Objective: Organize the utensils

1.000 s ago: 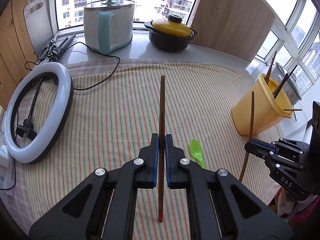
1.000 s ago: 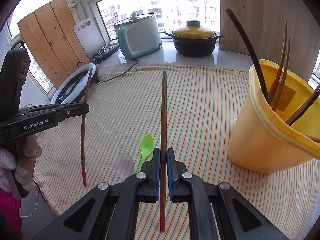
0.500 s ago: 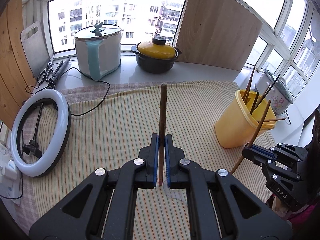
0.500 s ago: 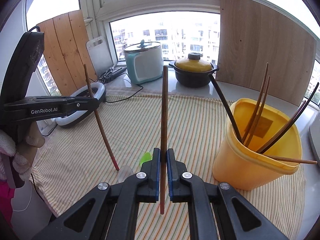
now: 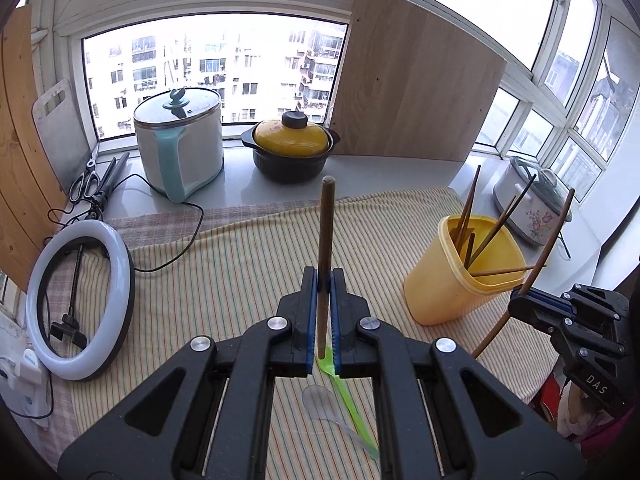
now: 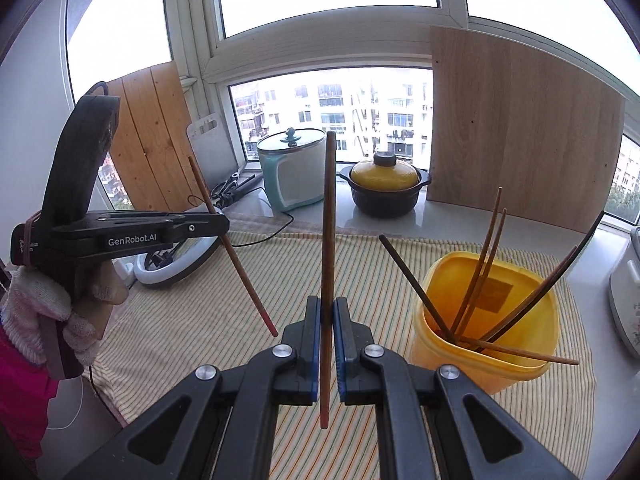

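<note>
Ring light [image 5: 80, 300], electric cooker [image 5: 180, 148], casserole pot [image 5: 292, 152].

yellow bin [image 5: 448, 288], striped cloth [image 5: 240, 264], green spoon [image 5: 352, 404], seemingly red-tipped chopstick [image 6: 326, 280].

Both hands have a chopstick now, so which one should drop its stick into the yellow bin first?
Right, probably. The right tongs hold their chopstick just beside the yellow bin. The left tongs and their chopstick sit farther from the bin, near the table's middle.
</note>
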